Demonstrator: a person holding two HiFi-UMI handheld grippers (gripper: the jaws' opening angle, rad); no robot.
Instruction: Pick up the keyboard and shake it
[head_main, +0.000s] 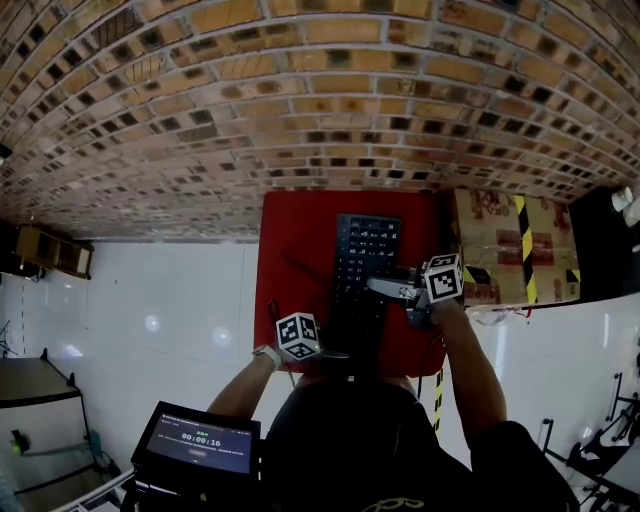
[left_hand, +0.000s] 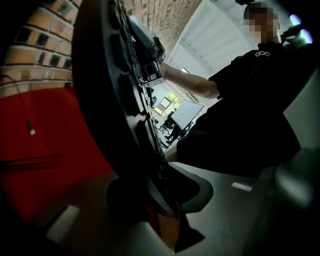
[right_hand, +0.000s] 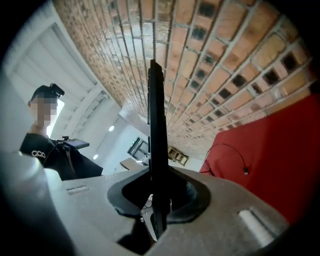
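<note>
Black keyboard (head_main: 365, 262) clamped by both tongs: left gripper (head_main: 335, 352) at its near end, right gripper (head_main: 388, 288) on its side (apparently lifted above the red table (head_main: 290, 240)); shaking remains.

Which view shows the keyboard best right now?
Head view: the keyboard shows most of its key face above the red surface. Left gripper view gives a dark, oblique close-up; right gripper view only its thin edge between the jaws.

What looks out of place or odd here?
Nothing spilled or broken. The keyboard is clamped by the left gripper and right gripper, and a cable lies loose on the red cloth.
</note>
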